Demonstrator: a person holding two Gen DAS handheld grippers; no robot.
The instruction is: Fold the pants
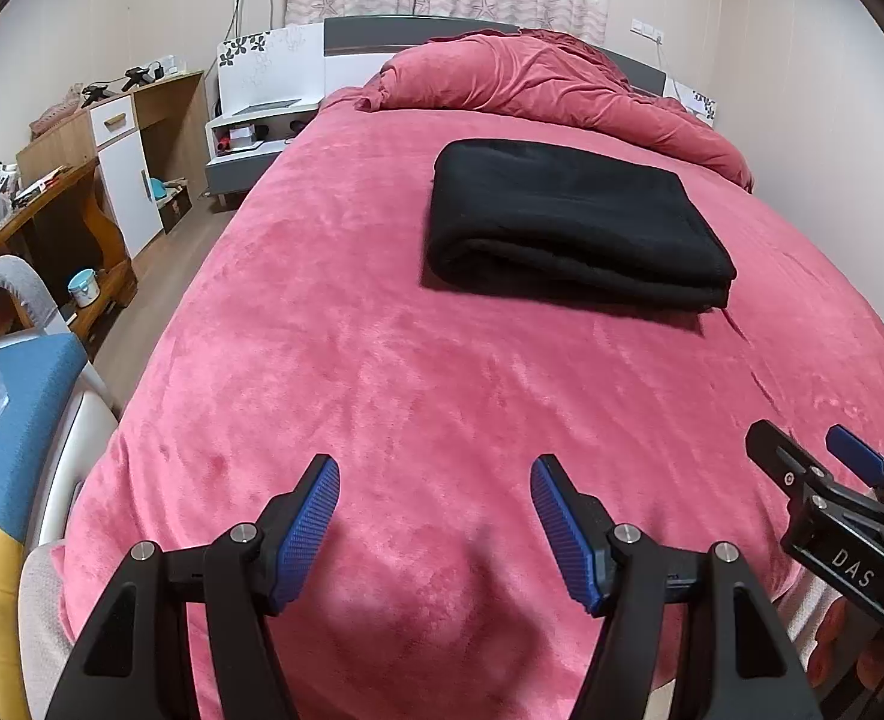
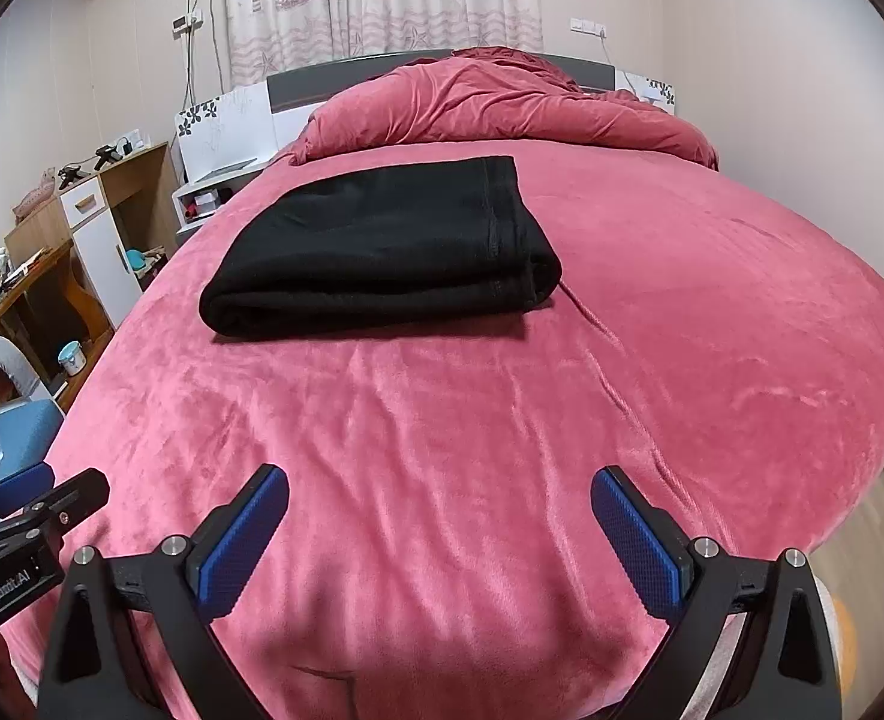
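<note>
Black pants (image 1: pixel 568 222) (image 2: pixel 382 246) lie folded into a thick rectangle on the pink bed cover (image 1: pixel 382 372) (image 2: pixel 442 408), well ahead of both grippers. My left gripper (image 1: pixel 435 471) hovers open over the near end of the bed, nothing between its blue pads. My right gripper (image 2: pixel 439 480) is also open and empty, at a similar distance from the pants. In the left wrist view the right gripper (image 1: pixel 808 450) shows at the lower right, jaws apart. The left gripper's tip (image 2: pixel 34 492) shows at the lower left of the right wrist view.
A bunched pink duvet (image 1: pixel 550 84) (image 2: pixel 490 102) lies at the headboard. Left of the bed stand a wooden desk with clutter (image 1: pixel 52 204), a white cabinet (image 1: pixel 124 180), a nightstand (image 1: pixel 244 144) and a blue-cushioned chair (image 1: pixel 4 396). A wall runs along the bed's right side.
</note>
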